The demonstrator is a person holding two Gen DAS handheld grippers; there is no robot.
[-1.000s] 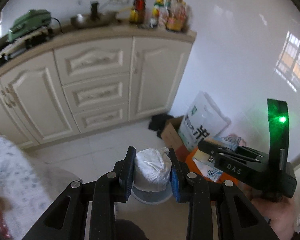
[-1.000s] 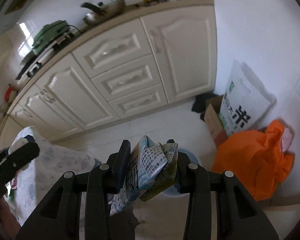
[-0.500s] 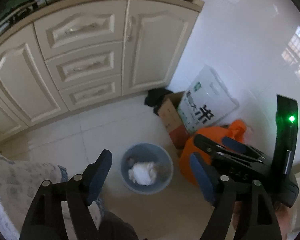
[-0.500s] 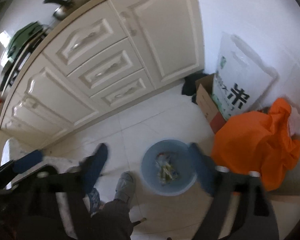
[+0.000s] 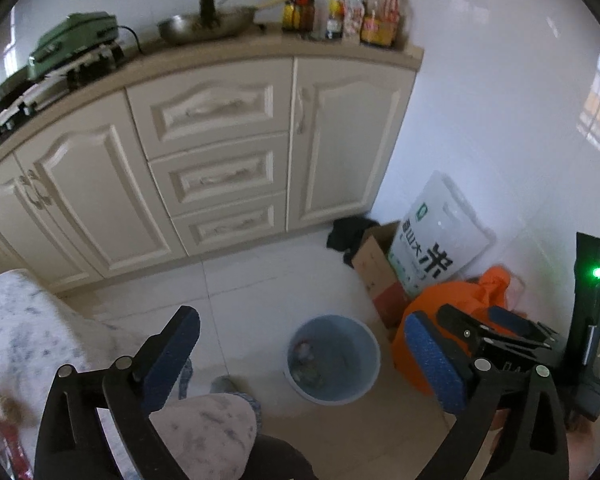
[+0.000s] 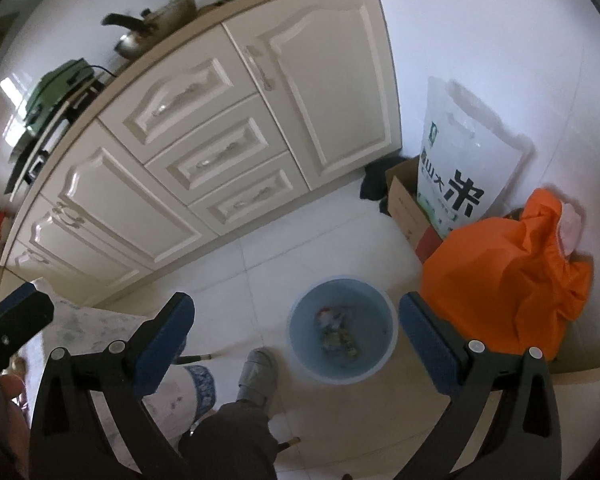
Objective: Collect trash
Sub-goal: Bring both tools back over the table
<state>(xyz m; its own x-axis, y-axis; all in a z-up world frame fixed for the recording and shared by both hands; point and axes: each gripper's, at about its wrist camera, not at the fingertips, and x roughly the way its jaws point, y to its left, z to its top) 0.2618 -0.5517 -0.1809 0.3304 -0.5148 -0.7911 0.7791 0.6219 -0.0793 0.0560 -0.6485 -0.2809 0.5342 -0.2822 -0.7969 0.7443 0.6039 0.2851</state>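
**Left wrist view: both grippers wide and empty over the bin**

Left wrist camera looks down at the blue trash bin [image 5: 334, 360] sitting on the white tile floor, and the left gripper [image 5: 300, 360] has its jaws opening out wide with nothing between them, just bin and floor showing through the gap. Same story for the right gripper [image 6: 296, 340]: jaws opening, empty, framing the bin from above. Trash [image 6: 336, 332] is lying at the bottom of the bin, a few crumpled scraps, too small to name.

From where the bin sits, the orange bag [image 6: 504, 280] is just beside it at about 2 o'clock, with the cardboard box [image 6: 406, 206] and the white rice sack [image 6: 466, 160] further out the same way against the wall. Cabinets [image 5: 220, 160] run across 10 to 12 o'clock. The person's slippered foot [image 6: 258, 376] is right by the bin at 8 o'clock.

My guess is this drop is finished, so the smart thing now is to keep both grippers spread, lift clear without clipping the bin rim or the orange bag, and only then swing off for the next piece. Watch that foot too; a nudge could tip the bin.
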